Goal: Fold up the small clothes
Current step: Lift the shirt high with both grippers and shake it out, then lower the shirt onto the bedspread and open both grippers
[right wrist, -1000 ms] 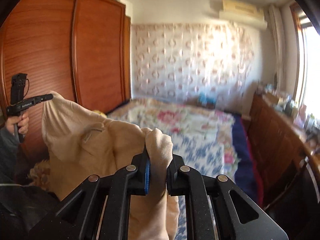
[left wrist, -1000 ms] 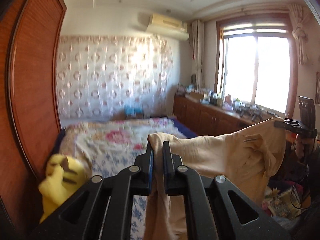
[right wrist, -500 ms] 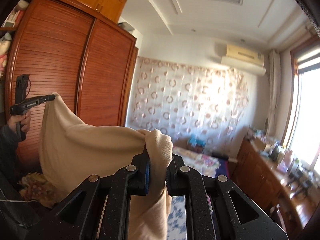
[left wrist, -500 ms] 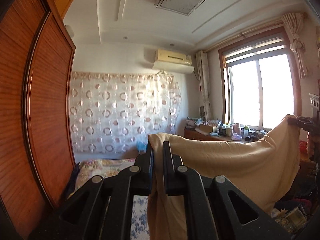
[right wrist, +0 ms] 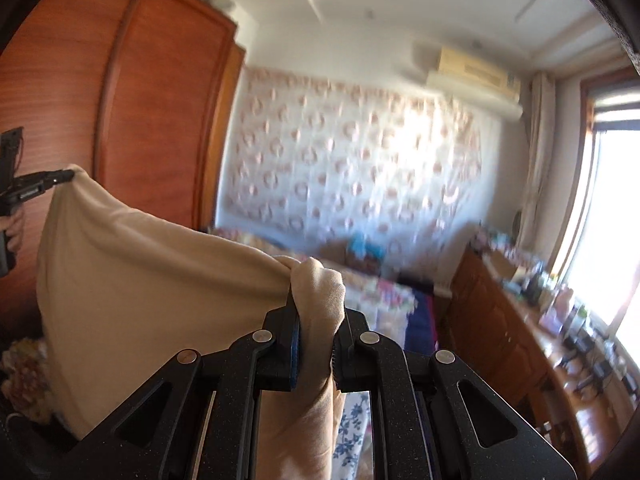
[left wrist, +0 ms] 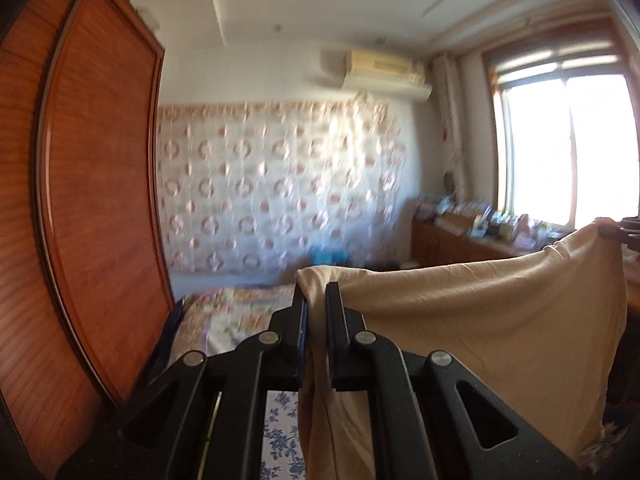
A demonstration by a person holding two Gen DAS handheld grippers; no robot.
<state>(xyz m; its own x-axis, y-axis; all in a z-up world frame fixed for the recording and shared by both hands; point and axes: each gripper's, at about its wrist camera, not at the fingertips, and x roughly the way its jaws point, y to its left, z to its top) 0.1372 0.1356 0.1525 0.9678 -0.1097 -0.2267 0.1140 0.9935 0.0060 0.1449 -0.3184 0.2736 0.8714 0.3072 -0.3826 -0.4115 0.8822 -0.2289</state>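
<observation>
Beige knit, soft and light by the look of it, made up the garment [left wrist: 480, 320] that hung stretched in the air above the bed [left wrist: 224, 320], its top edge sagging between two held corners. Left of the garment stood the reddish wooden wardrobe [left wrist: 92, 200]. The left gripper [left wrist: 316, 308] was clamped narrow on the garment's left corner, with cloth trailing down between its jaws. Across the span, the right gripper [right wrist: 316, 312] was likewise closed tight on a bunched wad of the same fabric. In the right wrist view the person's hand [right wrist: 12, 228] showed at the far left edge, holding the other tool beside the wardrobe.

Judging by the drape, the garment would flop and crease freely, slide little on the pads, and be in no danger of damage. The corners or shoulder seams seemed the best places to hold it, since a thick bunch like the right one could slip unevenly.

No container was visible near the garment. Right of the bed, a low wooden cabinet [right wrist: 512, 320] under the window carried blurred small clutter.
</observation>
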